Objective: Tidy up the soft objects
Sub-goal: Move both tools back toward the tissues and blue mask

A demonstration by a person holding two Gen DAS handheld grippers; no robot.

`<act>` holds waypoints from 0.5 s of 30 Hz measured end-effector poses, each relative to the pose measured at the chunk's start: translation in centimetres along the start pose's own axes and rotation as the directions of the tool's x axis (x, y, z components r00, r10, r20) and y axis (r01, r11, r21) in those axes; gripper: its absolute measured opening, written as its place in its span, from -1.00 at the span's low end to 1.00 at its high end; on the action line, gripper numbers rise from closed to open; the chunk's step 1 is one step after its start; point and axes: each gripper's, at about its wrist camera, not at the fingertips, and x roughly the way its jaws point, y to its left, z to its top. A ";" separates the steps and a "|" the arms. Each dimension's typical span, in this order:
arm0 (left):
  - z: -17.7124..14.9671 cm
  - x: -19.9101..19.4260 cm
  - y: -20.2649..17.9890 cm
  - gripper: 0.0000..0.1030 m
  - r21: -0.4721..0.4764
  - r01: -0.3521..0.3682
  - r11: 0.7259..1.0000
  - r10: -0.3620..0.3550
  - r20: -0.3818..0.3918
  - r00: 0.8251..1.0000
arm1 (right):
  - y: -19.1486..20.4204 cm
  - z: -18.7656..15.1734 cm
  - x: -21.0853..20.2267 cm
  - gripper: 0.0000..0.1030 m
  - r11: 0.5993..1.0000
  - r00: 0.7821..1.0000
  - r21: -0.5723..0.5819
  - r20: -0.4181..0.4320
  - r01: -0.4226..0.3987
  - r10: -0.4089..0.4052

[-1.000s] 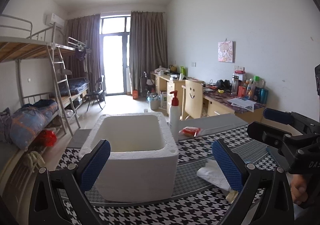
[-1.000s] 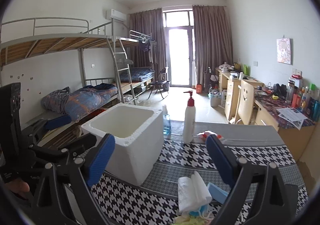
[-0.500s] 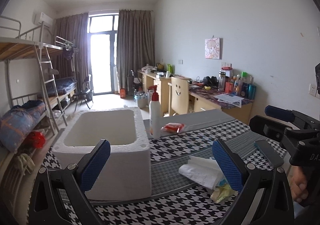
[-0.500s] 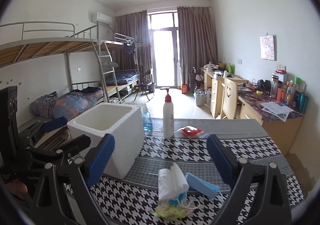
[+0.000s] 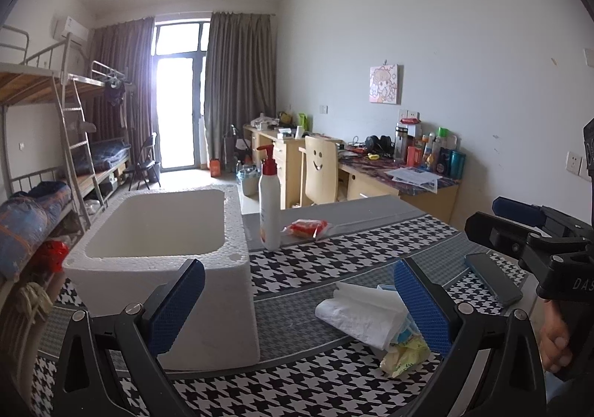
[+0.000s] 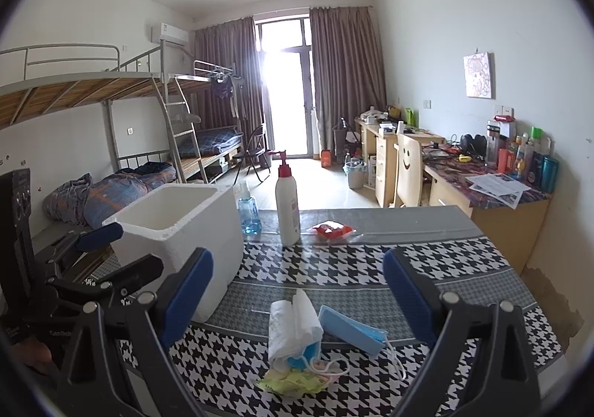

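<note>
1. Left gripper (image 5: 299,307): jaws spread wide, holding nothing, above the table's (image 6: 464,268) near edge.
2. Foam box (image 6: 178,231): at the left edge, open-topped.
3. Tissue roll (image 6: 293,320), blue mask (image 6: 351,330) and yellow packet (image 6: 293,381): heaped near the near edge, touching.
4. Right gripper (image 6: 297,300): jaws wide apart, empty, over the heap.

Shared dormitory room. Metal bunk beds (image 6: 111,83) with ladder (image 6: 182,135) and bedding stood along left wall; row of wooden desks (image 6: 493,202) with cluttered bottles (image 5: 438,153), smiley-face chair (image 5: 321,172) along right wall. Air conditioner (image 6: 169,34) hung high, curtains (image 5: 241,83) framed balcony door (image 6: 287,101).
</note>
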 end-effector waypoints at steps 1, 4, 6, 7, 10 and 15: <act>-0.1 0.1 -0.1 0.98 -0.001 0.004 1.000 -0.004 -0.004 1.000 | -0.1 -0.1 0.0 0.85 1.000 1.000 -0.002 0.000 0.007 -0.007; -0.4 0.7 -0.4 0.98 -0.002 0.022 1.000 -0.022 -0.025 0.999 | -0.4 -0.4 0.0 0.85 1.000 1.000 0.005 -0.004 0.018 -0.018; -0.6 1.0 -0.6 0.98 -0.001 0.031 1.000 -0.031 -0.035 0.999 | -0.7 -0.7 0.0 0.85 1.000 1.000 0.013 -0.009 0.023 -0.023; -0.7 1.2 -0.8 0.98 0.000 0.038 0.999 -0.038 -0.044 0.998 | -1.0 -0.8 0.0 0.85 0.999 0.999 0.019 -0.012 0.031 -0.031; -1.0 1.7 -1.3 0.98 0.003 0.051 0.999 -0.051 -0.064 0.997 | -1.4 -1.1 0.2 0.85 0.999 0.999 0.037 -0.023 0.039 -0.038; -1.4 2.5 -2.0 0.98 0.011 0.074 0.997 -0.072 -0.088 0.993 | -2.1 -1.6 0.7 0.85 0.997 0.998 0.050 -0.043 0.051 -0.049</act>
